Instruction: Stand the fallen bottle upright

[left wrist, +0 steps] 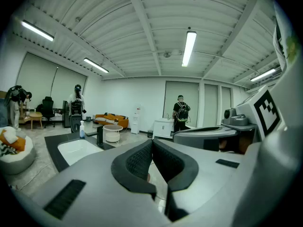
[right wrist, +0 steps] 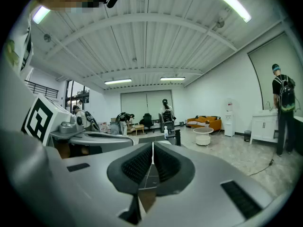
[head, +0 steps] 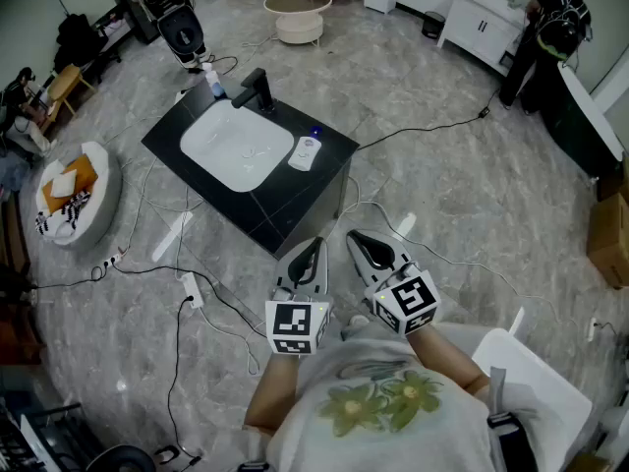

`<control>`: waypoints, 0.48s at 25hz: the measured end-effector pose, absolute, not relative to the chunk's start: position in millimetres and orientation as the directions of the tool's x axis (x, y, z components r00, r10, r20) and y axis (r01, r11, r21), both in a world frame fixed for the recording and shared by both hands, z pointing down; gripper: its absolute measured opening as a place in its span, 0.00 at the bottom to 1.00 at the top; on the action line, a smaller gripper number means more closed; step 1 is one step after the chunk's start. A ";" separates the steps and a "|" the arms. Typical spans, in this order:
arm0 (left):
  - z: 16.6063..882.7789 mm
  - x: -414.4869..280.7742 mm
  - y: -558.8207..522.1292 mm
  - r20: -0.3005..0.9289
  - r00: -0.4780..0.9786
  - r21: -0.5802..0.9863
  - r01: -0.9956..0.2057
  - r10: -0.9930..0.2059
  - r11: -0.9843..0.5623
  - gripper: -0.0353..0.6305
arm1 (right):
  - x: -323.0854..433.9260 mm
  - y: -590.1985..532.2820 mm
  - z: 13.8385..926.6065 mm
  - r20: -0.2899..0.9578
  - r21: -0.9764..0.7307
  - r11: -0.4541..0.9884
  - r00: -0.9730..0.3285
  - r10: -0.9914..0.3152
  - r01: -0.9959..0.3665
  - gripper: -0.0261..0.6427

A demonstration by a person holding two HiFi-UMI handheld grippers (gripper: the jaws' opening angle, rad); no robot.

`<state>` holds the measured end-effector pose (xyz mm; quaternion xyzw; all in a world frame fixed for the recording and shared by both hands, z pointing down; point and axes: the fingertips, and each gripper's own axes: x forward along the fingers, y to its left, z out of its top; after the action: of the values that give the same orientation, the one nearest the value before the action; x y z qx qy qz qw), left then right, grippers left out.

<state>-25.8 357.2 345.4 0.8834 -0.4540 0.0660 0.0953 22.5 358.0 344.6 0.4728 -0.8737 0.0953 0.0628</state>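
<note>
A white bottle lies on its side on the black counter, just right of the white basin. A small spray bottle stands upright at the counter's far corner beside the black faucet; it also shows as the spray bottle and the spray bottle. Both grippers hang close to my body, well short of the counter. My left gripper is shut with nothing between its pads. My right gripper is shut and empty too.
Cables and a power strip trail over the marble floor around the counter. A round white table stands beyond it, a cushioned seat at the left, a person at the far right, and cardboard boxes at the right edge.
</note>
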 end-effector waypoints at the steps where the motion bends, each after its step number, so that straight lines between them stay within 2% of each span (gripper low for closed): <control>1: 347.7 -28.3 354.0 0.201 0.580 0.109 -0.814 -0.789 -0.571 0.08 | 20.4 355.1 346.8 0.196 -0.103 0.535 -0.545 -0.816 -0.838 0.10; 12: 368.7 -45.2 317.1 0.216 0.598 0.137 -0.802 -0.772 -0.582 0.08 | 11.9 316.2 364.7 0.202 -0.158 0.508 -0.531 -0.823 -0.847 0.11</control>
<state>-45.2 317.1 368.7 0.8869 -0.4436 0.0665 0.1102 11.9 316.2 364.7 0.4816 -0.8668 0.1190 0.0504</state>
